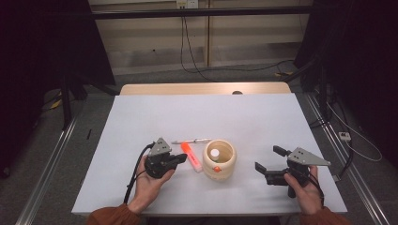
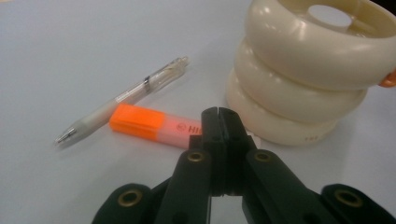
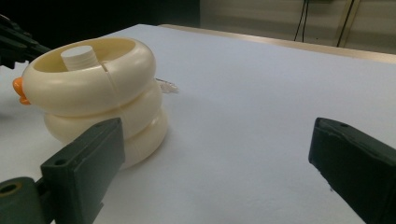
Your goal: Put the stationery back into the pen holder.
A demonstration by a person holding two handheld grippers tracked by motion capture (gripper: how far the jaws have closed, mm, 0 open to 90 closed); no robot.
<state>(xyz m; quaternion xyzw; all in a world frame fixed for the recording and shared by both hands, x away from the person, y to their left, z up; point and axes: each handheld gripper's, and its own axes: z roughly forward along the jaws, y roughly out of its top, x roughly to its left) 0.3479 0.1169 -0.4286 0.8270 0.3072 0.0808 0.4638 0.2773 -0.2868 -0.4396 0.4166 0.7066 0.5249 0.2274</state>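
A cream ribbed pot [image 1: 219, 159] stands near the table's front middle, with a white cylinder [image 1: 215, 153] standing inside it. In the left gripper view the pot [image 2: 303, 74] rises at the right; an orange highlighter [image 2: 156, 124] and a clear pen [image 2: 123, 98] lie left of it. My left gripper [image 1: 180, 159] is shut with nothing in it, its tips [image 2: 218, 113] just over the highlighter's near end. My right gripper [image 1: 268, 159] stands open to the right of the pot [image 3: 95, 98], apart from it. An orange knob [image 3: 18, 90] sticks out of the pot's side.
The white table [image 1: 206, 117] has a wooden strip [image 1: 202, 88] along its far edge. Cables run across the floor behind it, and metal rails flank both sides. A person's hands and orange sleeves come in at the bottom.
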